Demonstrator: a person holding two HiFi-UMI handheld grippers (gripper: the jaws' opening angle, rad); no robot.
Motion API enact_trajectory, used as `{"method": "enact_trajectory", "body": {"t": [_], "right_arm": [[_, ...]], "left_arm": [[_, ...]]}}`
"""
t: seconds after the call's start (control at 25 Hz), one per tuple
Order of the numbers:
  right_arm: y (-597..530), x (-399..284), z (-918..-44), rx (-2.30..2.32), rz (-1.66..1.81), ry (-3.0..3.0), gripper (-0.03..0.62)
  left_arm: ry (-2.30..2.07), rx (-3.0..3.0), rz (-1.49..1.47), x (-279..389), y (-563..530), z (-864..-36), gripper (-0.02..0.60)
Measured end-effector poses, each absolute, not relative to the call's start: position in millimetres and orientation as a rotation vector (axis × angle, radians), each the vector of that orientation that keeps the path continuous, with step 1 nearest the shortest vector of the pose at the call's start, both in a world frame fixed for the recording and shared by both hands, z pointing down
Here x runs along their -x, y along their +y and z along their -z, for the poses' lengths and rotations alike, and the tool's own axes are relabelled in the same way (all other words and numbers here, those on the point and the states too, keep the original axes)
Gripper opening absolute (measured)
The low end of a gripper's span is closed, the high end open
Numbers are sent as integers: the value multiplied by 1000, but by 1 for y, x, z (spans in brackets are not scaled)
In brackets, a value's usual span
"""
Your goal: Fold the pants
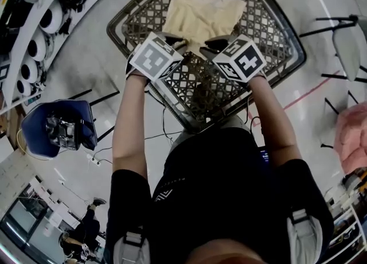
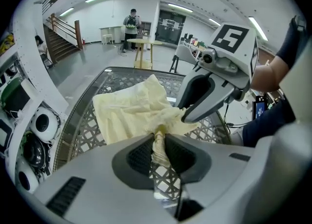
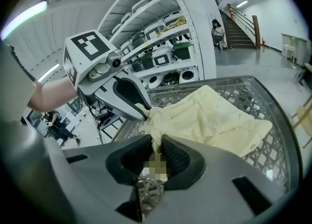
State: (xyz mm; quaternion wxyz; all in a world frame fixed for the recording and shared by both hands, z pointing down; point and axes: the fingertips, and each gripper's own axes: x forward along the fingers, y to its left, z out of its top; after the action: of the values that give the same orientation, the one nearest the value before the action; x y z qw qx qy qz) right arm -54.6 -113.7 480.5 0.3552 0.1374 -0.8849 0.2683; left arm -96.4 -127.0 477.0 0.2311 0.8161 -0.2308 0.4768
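A person in a black shirt [image 1: 218, 200] is standing at the near end of a table [image 1: 200, 90] with a lattice-pattern top and is stretching both bare forearms out over it. Each hand is carrying a grey tool with a black-and-white marker cube on top.

The left claw [image 2: 160, 133] is pointing steeply down. Its two dark pads are clamping on a thin bunched strip of pale yellow cloth, which is the near edge of the pants [image 1: 203, 13]. The right claw [image 3: 157, 142] is closing on the same edge in the same way, with a fold of the yellow cloth pinched between its pads. The two claws are holding the cloth near one another, the left one just beside the right one, so the near edge is gathering into wrinkles between them.

Beyond the claws, the rest of the pants is lying spread out on the far half of the table, well inside its rim, with the lattice showing on both sides.

To the person's left, tall white shelves [image 1: 34, 45] are carrying round white devices, and a blue chair [image 1: 57, 125] is standing on the floor below them. Farther away in the hall, stairs [image 2: 58, 43] are going up, and another person [image 2: 130, 23] is standing by a small table.
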Motion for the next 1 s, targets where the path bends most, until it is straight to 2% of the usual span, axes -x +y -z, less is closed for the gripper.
{"method": "enact_trajectory", "body": {"t": [0.56, 1.0], "right_arm": [[-199, 31, -474, -421, -615, -2289, 81], [-226, 26, -505, -470, -647, -2262, 86]], "left_arm": [[-708, -2247, -1226, 75, -209, -472, 78], [-698, -2238, -1228, 70, -236, -500, 83]]}}
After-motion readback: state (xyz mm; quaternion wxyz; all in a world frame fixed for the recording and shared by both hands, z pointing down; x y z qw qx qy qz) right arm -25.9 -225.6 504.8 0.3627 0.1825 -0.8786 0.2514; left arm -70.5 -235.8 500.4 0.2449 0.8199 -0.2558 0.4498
